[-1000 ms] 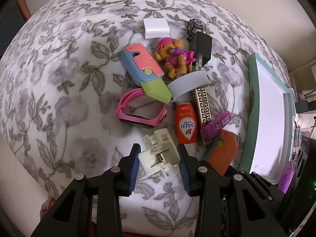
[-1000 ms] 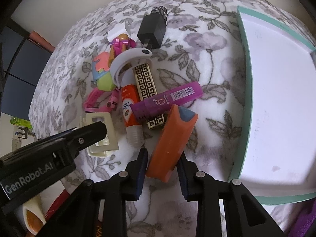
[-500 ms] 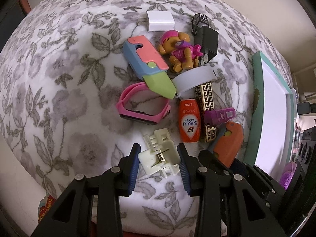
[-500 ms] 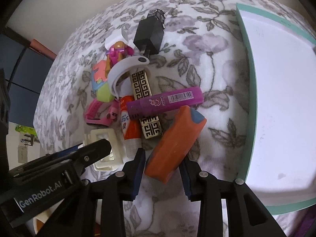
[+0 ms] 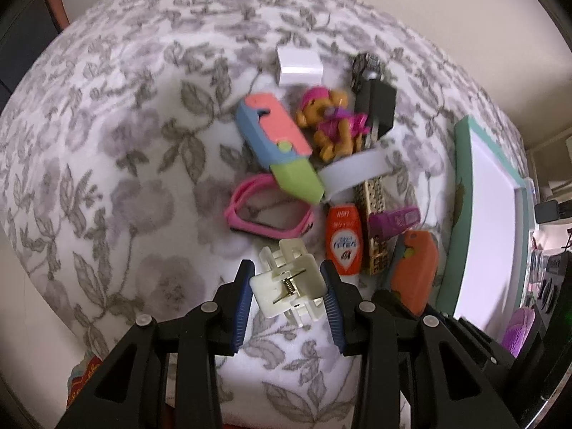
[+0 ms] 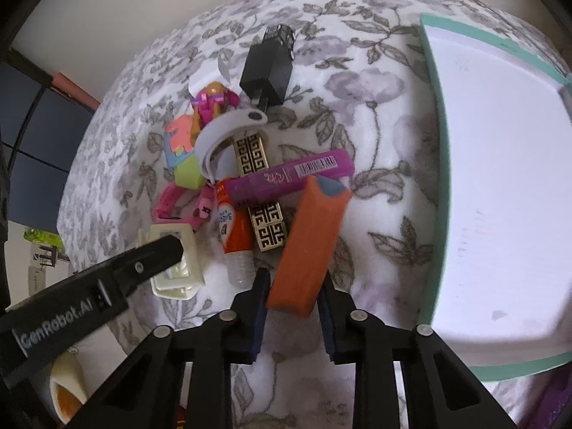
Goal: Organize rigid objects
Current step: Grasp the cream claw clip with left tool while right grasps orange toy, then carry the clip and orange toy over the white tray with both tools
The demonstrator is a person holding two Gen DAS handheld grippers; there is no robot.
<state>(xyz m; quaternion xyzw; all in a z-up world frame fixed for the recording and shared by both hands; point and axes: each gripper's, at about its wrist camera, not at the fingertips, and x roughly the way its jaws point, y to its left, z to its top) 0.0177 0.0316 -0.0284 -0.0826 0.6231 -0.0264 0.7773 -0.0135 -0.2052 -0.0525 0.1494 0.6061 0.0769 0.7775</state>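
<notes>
My left gripper [image 5: 287,287] is shut on a cream plastic clip [image 5: 287,287] and holds it just above the floral cloth. The clip also shows in the right wrist view [image 6: 177,262], held by the left fingers [image 6: 157,255]. My right gripper [image 6: 291,287] is shut on an orange block with a blue end [image 6: 307,245], which also shows in the left wrist view [image 5: 414,273]. A pile of small objects lies ahead: orange tube [image 6: 234,223], gold patterned bar [image 6: 261,193], purple stick [image 6: 289,177], pink band [image 5: 268,211].
A white tray with a teal rim [image 6: 434,186] lies at the right. Further back lie a pastel toy cutter [image 5: 277,146], a toy dog [image 5: 330,125], a black charger [image 6: 268,68], a white charger [image 5: 298,62] and a white curved band [image 5: 352,171].
Both grippers have lifted and drawn back a little with their objects. The orange block has risen and tilted more upright. The pile has not moved.
</notes>
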